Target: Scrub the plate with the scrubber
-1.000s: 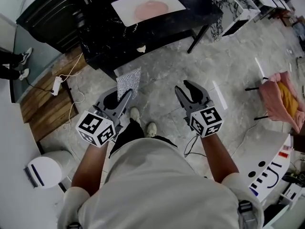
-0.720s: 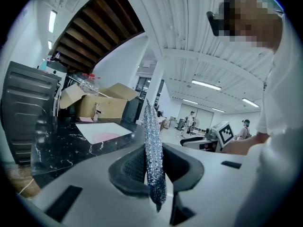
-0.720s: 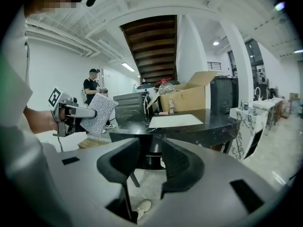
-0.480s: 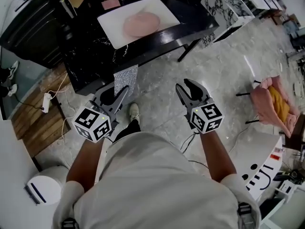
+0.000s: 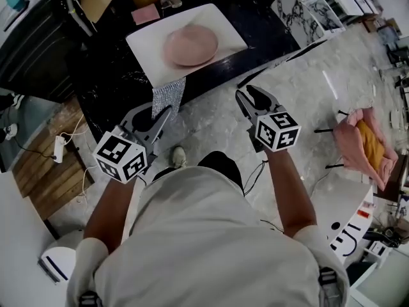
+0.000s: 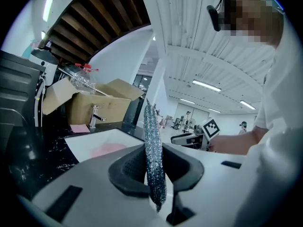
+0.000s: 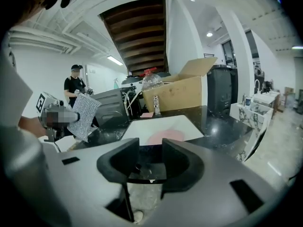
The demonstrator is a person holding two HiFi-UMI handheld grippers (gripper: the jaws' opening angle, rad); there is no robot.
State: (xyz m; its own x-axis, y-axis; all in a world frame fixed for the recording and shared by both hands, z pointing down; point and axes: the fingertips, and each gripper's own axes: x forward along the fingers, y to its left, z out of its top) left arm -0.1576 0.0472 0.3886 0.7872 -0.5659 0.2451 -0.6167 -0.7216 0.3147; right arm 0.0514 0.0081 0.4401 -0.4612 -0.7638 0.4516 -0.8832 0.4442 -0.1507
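A pink plate (image 5: 190, 45) lies on a white tray (image 5: 144, 43) on the black marble counter (image 5: 108, 75). My left gripper (image 5: 166, 114) is shut on a silver mesh scrubber (image 5: 168, 98), which stands upright at the counter's near edge, short of the plate. The left gripper view has the scrubber (image 6: 154, 150) edge-on between the jaws, with the plate (image 6: 106, 150) beyond. My right gripper (image 5: 251, 96) is open and empty, over the floor just off the counter's edge. The right gripper view looks past its parted jaws at the plate (image 7: 165, 136) and shows the scrubber (image 7: 84, 116) at the left.
A cardboard box (image 7: 180, 91), a faucet (image 7: 155, 105) and a small pink pad (image 5: 146, 14) sit behind the tray. A rack with pink cloth (image 5: 364, 142) stands on the floor at right. A white round device (image 5: 54, 261) is at lower left. A person (image 7: 75, 86) stands far off.
The counter, tray and plate have come much nearer in the head view. Both grippers have moved forward to the counter's edge, the left still holding the scrubber.
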